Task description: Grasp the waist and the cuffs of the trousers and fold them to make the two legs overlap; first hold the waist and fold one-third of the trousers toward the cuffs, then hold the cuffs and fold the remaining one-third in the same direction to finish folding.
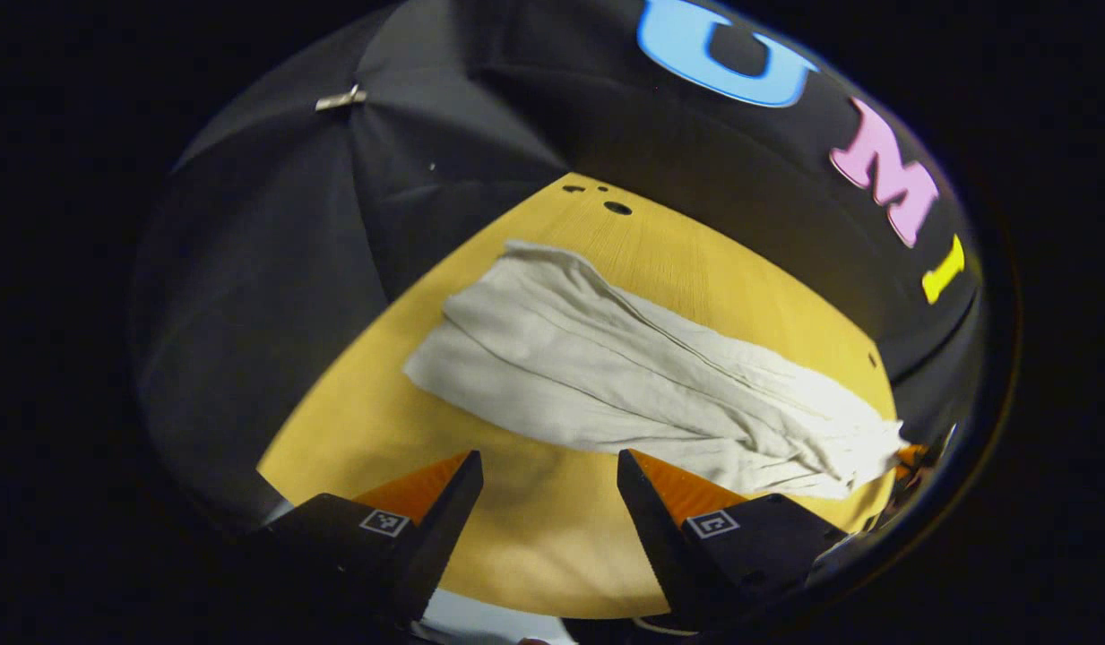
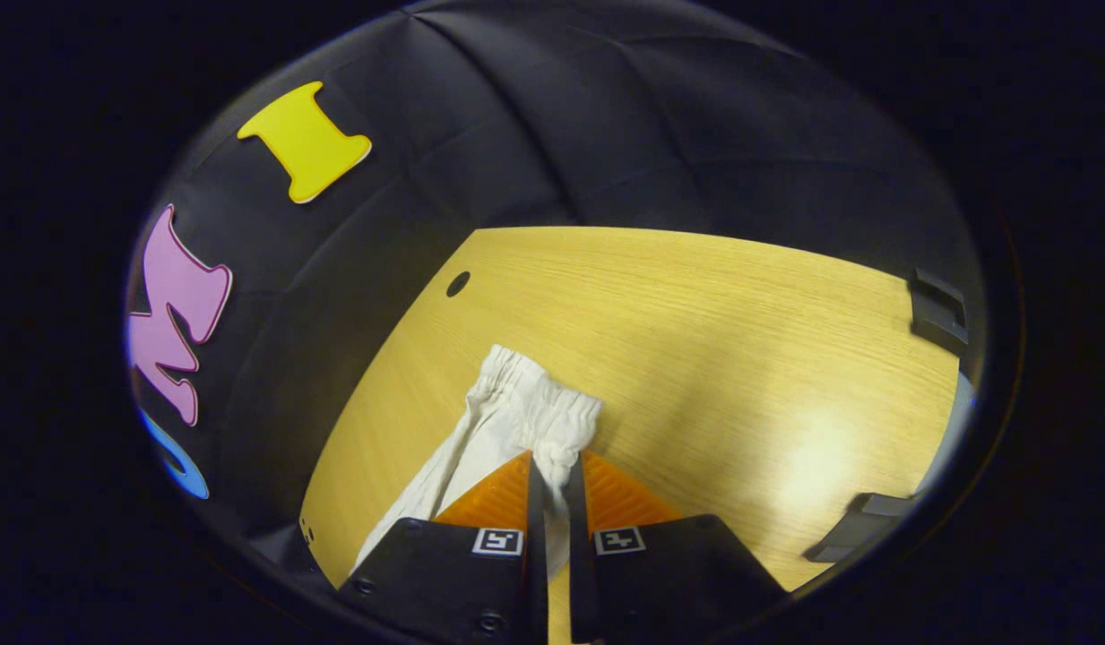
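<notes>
Trousers [image 1: 624, 376] are lying lengthwise ahead of the spread left gripper [image 1: 549, 488]; the right gripper [image 2: 554, 475] is pinching the waist [image 2: 539, 408].

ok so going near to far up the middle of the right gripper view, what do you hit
right gripper shut on the trousers → gathered waistband of the trousers → bare wooden table → black cloth wall

A light wooden table [image 1: 373, 421] carries everything, its grain running away toward the black cloth wall. Pale trousers [image 1: 606, 376] lie stretched across it in the left gripper view, from about ten o'clock down to four o'clock. In the right gripper view the gathered waist [image 2: 534, 403] sits near six o'clock, with a dark round hole [image 2: 458, 284] in the tabletop at ten o'clock.
</notes>
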Demonstrator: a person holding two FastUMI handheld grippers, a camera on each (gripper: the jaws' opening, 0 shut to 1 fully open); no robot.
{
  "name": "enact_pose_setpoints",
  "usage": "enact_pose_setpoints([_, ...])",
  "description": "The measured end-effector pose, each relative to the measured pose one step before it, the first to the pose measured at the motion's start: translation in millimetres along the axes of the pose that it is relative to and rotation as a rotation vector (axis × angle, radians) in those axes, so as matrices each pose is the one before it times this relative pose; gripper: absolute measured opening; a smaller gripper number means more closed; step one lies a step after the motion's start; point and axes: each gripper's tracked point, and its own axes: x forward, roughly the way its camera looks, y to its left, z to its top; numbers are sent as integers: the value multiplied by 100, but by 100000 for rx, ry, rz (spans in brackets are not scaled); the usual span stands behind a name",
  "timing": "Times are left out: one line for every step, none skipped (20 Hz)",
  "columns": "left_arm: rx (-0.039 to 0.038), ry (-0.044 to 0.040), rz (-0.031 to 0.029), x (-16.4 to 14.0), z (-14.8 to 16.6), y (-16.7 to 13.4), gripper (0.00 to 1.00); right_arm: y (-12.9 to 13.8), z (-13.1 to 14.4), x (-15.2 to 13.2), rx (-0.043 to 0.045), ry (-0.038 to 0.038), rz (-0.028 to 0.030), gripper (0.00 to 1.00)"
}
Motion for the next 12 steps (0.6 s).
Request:
enact_pose_setpoints([-6117, 542, -1611, 602, 22, -223, 96, 229, 107, -151, 109, -680, 1108, 14])
enact_pose_setpoints([-5317, 26, -1182, 675, 164, -43, 96, 280, 26, 54, -100, -474, 566, 14])
enact_pose_setpoints([-4174, 441, -945, 619, 166, -16, 96, 33, 16, -90, -607, -202, 144, 14])
enact_pose_setpoints([-3136, 547, -501, 530, -188, 42, 96, 70, 90, -181, -367, -125, 378, 14])
enact_pose_setpoints([-2315, -197, -681, 428, 180, 21, 96, 184, 24, -63, 587, 334, 372, 14])
enact_pose_setpoints([-1957, -1446, -1517, 146, 463, -276, 97, 371, -39, -277, 969, 329, 714, 14])
enact_pose_setpoints([-2325, -1171, -1562, 243, 496, -447, 98, 300, 123, -174, 645, -159, 723, 14])
enact_pose_setpoints([-2850, -1056, -1435, 493, 282, -464, 97, 156, 168, -148, 179, -87, 649, 14])
enact_pose_setpoints([-3009, -1221, -1464, 446, 586, -338, 97, 162, 12, -189, -415, -22, 600, 14])
enact_pose_setpoints([-2862, -1486, -1628, 480, 535, -324, 96, 124, 127, -92, -839, 107, 397, 14])
enact_pose_setpoints([-2468, -1473, -1424, 499, 578, -297, 96, 195, 86, -217, -1096, 97, 440, 14])
enact_pose_setpoints([-1909, -667, -1480, 335, 347, -289, 96, 56, -16, -86, -1206, 143, 201, 14])
